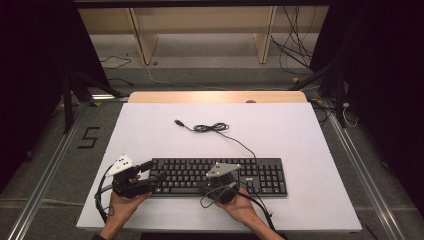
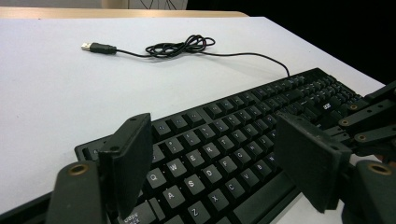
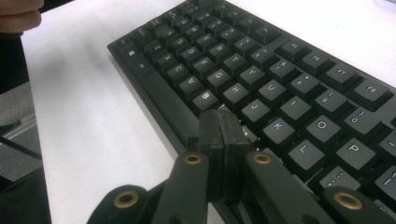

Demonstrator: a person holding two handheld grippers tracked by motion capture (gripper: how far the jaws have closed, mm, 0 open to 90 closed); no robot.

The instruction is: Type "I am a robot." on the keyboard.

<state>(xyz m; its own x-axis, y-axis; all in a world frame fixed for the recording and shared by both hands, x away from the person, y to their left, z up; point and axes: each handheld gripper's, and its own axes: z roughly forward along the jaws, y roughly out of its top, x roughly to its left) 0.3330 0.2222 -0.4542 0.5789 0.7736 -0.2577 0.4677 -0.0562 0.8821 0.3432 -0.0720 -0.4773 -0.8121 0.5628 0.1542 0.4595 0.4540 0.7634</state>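
Tongs first: our right tongs [image 3: 223, 140] are clenched on nothing, poised as one tip over the keyboard [image 1: 220, 176] mid-counter [image 1: 300, 140]; our left tongs [image 2: 219, 163] gape released above its left-end keys.

My high view is bright on the white table [image 1: 300, 150] and very dark at both sides. The light comes from above. The keyboard [image 1: 220, 175] casts just a thin, soft shadow. Up close, my jaws look blurry, the near keys are sharp, and the far keys go fuzzy.
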